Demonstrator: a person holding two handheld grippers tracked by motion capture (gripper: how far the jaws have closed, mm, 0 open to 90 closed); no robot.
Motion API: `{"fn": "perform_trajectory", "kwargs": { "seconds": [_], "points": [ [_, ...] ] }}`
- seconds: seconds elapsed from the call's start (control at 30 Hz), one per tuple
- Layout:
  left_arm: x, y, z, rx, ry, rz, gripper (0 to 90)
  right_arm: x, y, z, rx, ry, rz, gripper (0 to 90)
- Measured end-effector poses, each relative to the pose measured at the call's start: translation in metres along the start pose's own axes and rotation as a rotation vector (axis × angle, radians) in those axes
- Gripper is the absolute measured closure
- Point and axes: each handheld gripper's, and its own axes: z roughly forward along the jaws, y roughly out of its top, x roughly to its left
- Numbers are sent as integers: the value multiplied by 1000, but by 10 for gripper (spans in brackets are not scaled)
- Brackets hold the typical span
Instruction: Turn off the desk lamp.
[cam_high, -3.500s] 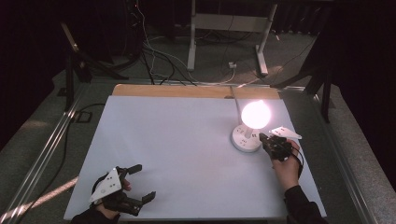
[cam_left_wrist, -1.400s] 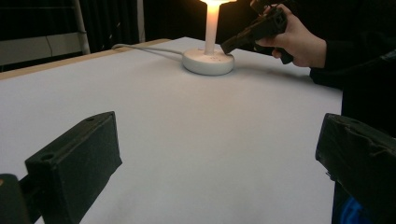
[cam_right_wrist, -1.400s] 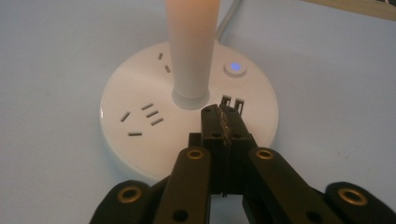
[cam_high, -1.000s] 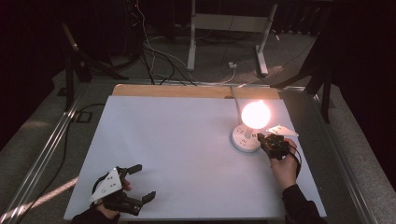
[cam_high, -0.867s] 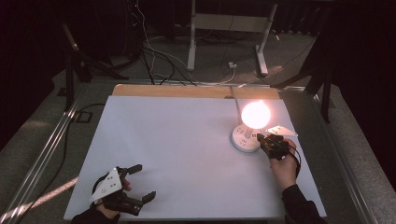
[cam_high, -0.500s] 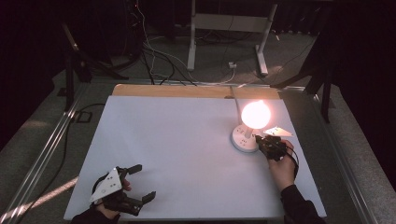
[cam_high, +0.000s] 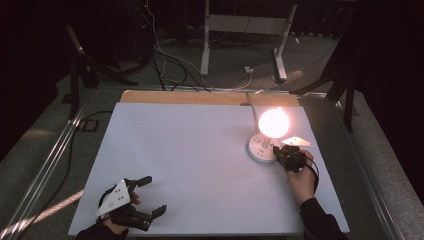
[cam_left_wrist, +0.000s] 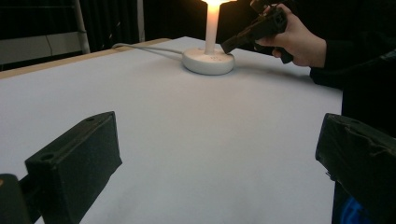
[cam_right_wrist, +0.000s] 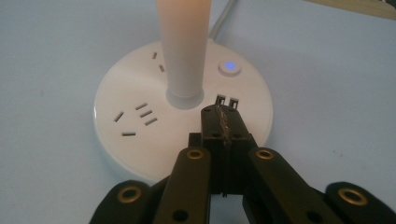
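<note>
Your right hand-held gripper (cam_right_wrist: 223, 116), jaws shut and empty, hovers over the lit lamp (cam_high: 273, 123) base at the counter's (cam_high: 200, 165) far right, so next press its button (cam_right_wrist: 229, 67), I judge.

Right tool (cam_right_wrist: 223, 122) closed, left tool (cam_high: 150, 196) apparently open.

Right gripper edges in over the lamp base

Compared with the earliest picture, the right gripper (cam_high: 276, 149) now sits a little farther toward the round white plastic lamp base (cam_high: 261, 148), its closed black fingers (cam_right_wrist: 223, 122) reaching over the base's rim near the two small ports, where before they sat just beside the base; the hand (cam_high: 301, 179) behind it follows slightly up the tabletop.
</note>
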Motion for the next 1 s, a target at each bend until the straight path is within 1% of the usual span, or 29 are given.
{"fn": "perform_trajectory", "kwargs": {
  "seconds": [0.2,0.33,0.67,0.9,1.0],
  "points": [
    [0,0,0,1,-1,-1,6,0,0,0,1,-1,-2,896],
    [0,0,0,3,-1,0,6,1,0,0,4,-5,-11,896],
    [0,0,0,3,2,-1,6,-1,-1,0,-6,-5,0,895],
    [0,0,1,4,2,1,6,-6,6,-13,-52,-7,23,895],
    [0,0,1,4,3,1,6,-6,8,-16,-61,-3,29,895]
  ]
}}
